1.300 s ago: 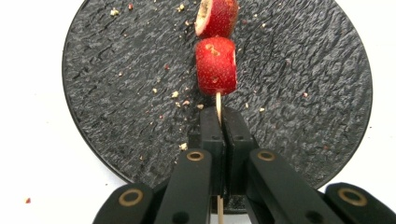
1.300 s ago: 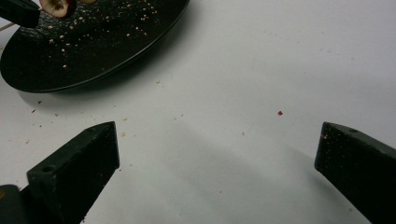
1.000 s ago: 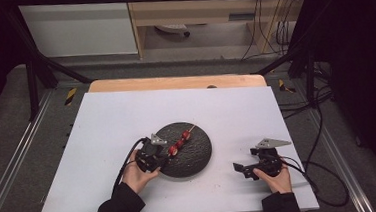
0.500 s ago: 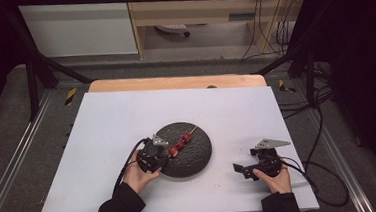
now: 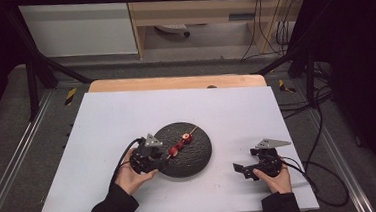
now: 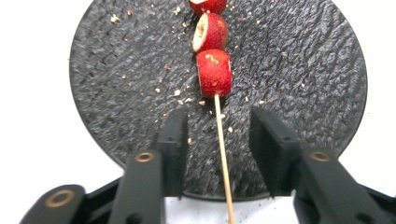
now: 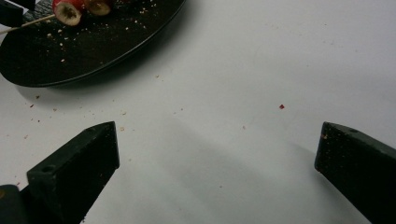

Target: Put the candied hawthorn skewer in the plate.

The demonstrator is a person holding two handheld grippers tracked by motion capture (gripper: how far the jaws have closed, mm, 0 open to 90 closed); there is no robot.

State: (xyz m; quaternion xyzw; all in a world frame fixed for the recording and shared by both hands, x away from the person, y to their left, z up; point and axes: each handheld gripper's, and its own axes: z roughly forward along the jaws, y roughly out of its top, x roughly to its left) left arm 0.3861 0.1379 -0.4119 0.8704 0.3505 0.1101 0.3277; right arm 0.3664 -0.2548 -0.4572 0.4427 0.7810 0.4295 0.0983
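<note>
A wooden skewer (image 5: 180,144) with red fruit pieces (image 6: 214,72) lies on a round black plate (image 5: 197,158) near the table's middle. My left gripper (image 5: 163,157) is at the plate's left rim, and its jaws have just been opening. In the left gripper view the bare stick (image 6: 223,158) runs between the parted jaws of that gripper (image 6: 219,121), and neither pad touches it. My right gripper (image 5: 240,170) rests on the table to the right of the plate. In its own view that gripper (image 7: 217,144) stands wide open over bare tabletop, with the plate (image 7: 93,51) at the upper left.
The white table top (image 5: 126,115) carries small crumbs and red specks around the plate. A wooden strip (image 5: 174,82) edges the far side. Cables trail from both grippers, and more lie on the floor at the right (image 5: 317,122).
The left gripper's jaws have parted and let go of the skewer's stick, and the skewer now lies on the plate. The right gripper has not moved.
</note>
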